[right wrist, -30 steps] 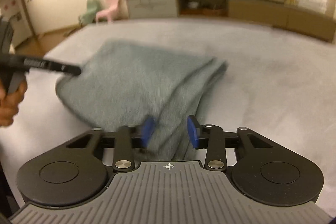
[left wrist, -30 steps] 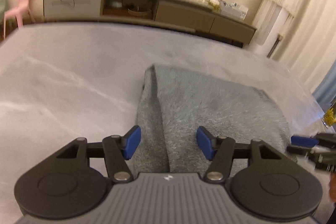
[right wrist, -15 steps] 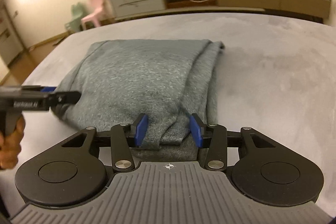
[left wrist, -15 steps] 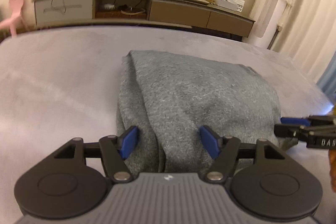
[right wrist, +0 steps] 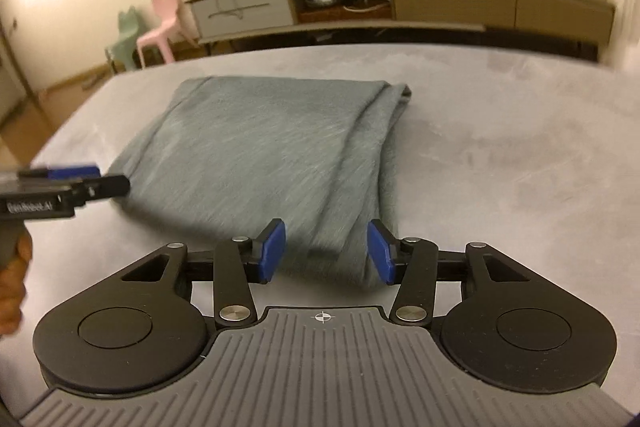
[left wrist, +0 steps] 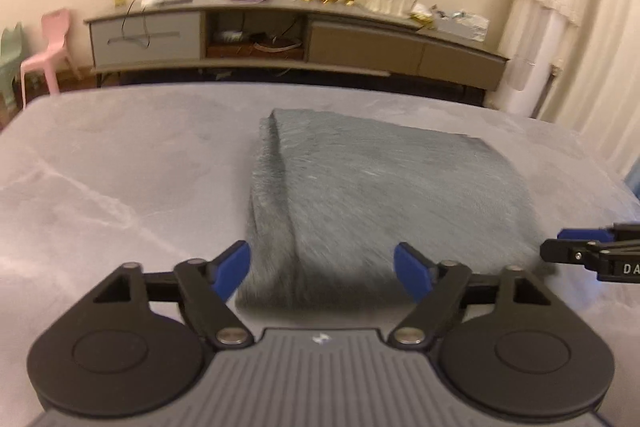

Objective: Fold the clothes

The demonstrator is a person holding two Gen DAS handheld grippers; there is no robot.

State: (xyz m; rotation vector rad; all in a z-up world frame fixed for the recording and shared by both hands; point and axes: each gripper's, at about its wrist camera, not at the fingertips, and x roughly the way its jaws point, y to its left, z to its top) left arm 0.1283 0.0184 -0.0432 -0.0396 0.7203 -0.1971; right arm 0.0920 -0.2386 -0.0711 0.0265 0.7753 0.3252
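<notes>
Released a moment ago: grey knitted garment, laid as a folded rectangle on the grey padded surface, near edge toward both cameras, doubled side fold along its left edge in the left wrist view. Compared with half a second back, jaws wider on both sides and the cloth lying flat rather than pinched up at the near corners. Judged meaning for the task: this fold complete, garment set down, next step either a further fold or smoothing (not decidable from here).

Left gripper: jaws opening, blue pads well apart, near-left corner of the garment lying between them, no visible pressing on the cloth.

Right gripper: jaws opening, set narrower than the left pair, near-right corner of the garment between the pads, nothing clamped (slight motion blur at the cloth edge).

Each tool also visible from the other's camera, at the garment's near corners; part of a hand on the left tool's grip.

Behind: low sideboard, pink chair.
</notes>
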